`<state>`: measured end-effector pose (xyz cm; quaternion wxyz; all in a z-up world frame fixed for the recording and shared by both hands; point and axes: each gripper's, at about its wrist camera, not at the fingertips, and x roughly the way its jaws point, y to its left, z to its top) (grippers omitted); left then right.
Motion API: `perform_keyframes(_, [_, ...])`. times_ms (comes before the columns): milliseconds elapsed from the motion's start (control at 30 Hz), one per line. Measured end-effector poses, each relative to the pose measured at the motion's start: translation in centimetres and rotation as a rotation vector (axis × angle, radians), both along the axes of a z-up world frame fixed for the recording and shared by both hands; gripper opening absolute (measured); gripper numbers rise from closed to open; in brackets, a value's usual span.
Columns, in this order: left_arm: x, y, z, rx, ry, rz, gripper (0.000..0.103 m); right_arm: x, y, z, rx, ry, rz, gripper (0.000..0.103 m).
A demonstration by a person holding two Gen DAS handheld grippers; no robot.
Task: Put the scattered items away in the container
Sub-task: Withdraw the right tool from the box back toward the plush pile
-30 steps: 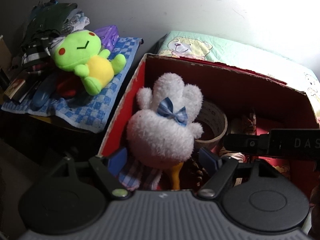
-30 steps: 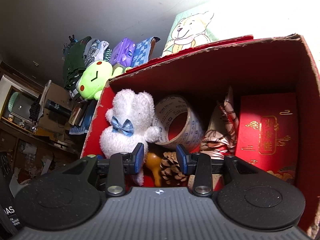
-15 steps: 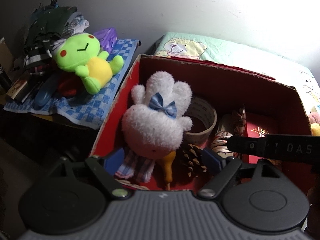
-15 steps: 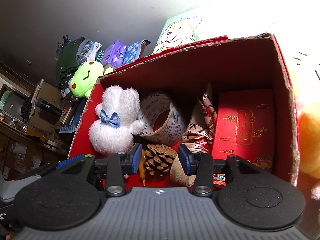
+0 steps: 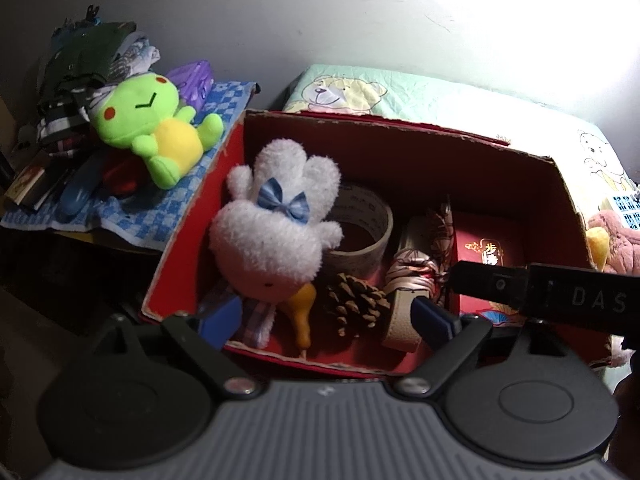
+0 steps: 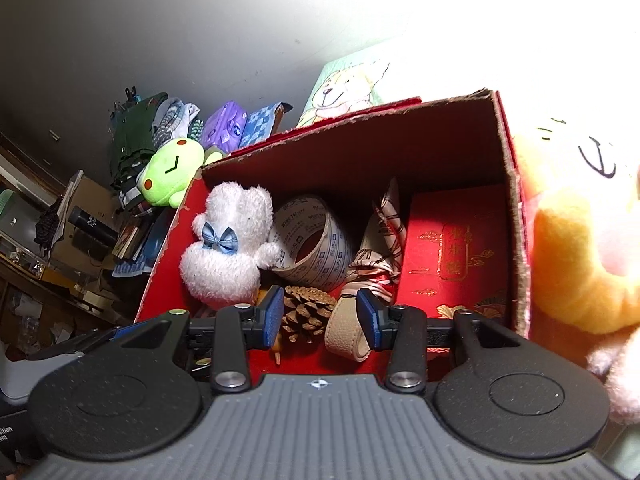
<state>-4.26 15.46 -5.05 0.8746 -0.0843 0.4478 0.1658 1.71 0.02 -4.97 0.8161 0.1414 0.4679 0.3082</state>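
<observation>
A red cardboard box [image 5: 188,216] [image 6: 514,248] holds a white plush rabbit [image 5: 276,228] [image 6: 228,256], a tape roll [image 5: 364,236] [image 6: 316,248], a pine cone [image 5: 356,300] [image 6: 306,310], a patterned scarf [image 5: 416,272], a beige strap [image 6: 346,334] and a red packet [image 6: 456,252]. My left gripper [image 5: 326,322] is open and empty above the box's near edge. My right gripper [image 6: 320,318] is open and empty above the pine cone. An orange and pink plush toy [image 6: 580,264] [image 5: 612,244] lies outside, right of the box.
A green frog plush [image 5: 148,136] [image 6: 170,170] lies on a blue checked cloth [image 5: 160,212] left of the box, among piled clothes and books. A bear-print cushion [image 5: 360,92] sits behind the box against the wall. Cluttered shelves stand at far left [image 6: 40,248].
Both grippers have drawn back and up from the box, so more of its inside and near edge shows. The orange plush has come into the right wrist view.
</observation>
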Motion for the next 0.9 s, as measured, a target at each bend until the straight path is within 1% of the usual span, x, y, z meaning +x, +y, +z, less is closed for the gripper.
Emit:
perform_keyframes(167, [0.4,-1.3,0.3,0.011,-0.007,-0.036,0.093,-0.7,-1.0,0.6,0.000,-0.046,-0.029,0.044])
perform_keyframes(367, [1.0,-2.4,0.3,0.011,-0.008,-0.076,0.097,-1.4,-1.8,1.1,0.002,-0.092,-0.057,0.044])
perform_keyframes(567, [1.3,-2.9,0.0,0.008,-0.003,-0.109,0.098,-1.6,-2.6,0.9,0.012,-0.091,-0.091,0.044])
perform_keyframes(833, [1.7,-3.6,0.1,0.017,-0.009,-0.151,0.098,-2.4,-3.3,1.1,0.017,-0.118,-0.118,0.044])
perform_keyframes(900, [1.9,-3.9,0.1,0.019,-0.010,-0.162,0.098,-2.7,-3.8,1.2,0.033,-0.124,-0.124,0.044])
